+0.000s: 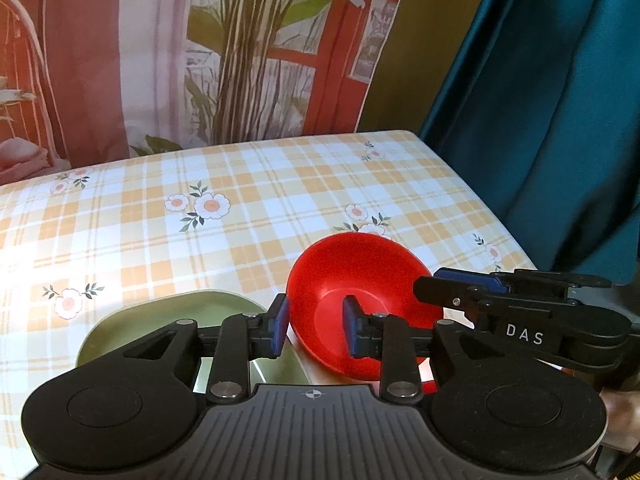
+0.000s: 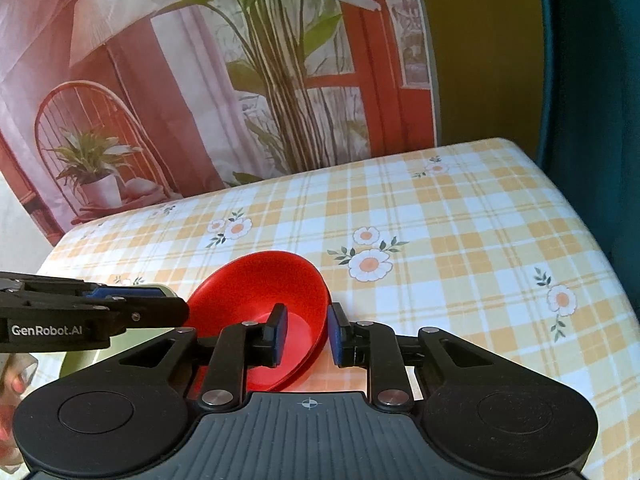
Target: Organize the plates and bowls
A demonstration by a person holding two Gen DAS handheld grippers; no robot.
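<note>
1. Red bowl [image 1: 362, 300] tilted, straddled at its rim by both tongs; sits on checked tablecloth [image 1: 240, 216], low edge toward the cameras.
2. Left gripper [image 1: 314, 330]: part open, one blue pad outside the bowl wall, other pad [image 1: 352, 330] inside on the bowl floor; gap wider than the wall, so no firm clamp visible. Touching or not: can't tell.
3. Right gripper [image 2: 306, 334]: also part open, left pad [image 2: 280, 332] inside the bowl [image 2: 260, 292], right pad outside its rim. Contact w/ the wall unclear.
4. Green plate [image 1: 168, 320] just left of & partly under the left gripper, flat on the cloth, beside the red bowl; only a sliver seen in right wrist view [image 2: 76, 360], below the other tongs.
5. Each gripper seen side-on in the other's view: right one [image 1: 520, 312] entering from right, left one [image 2: 80, 316] from left.
6. Beyond the tongs: far table edge, printed backdrop [image 2: 200, 80] w/ plant, lamp, chair; teal curtain [image 1: 560, 100] to the right.
</note>
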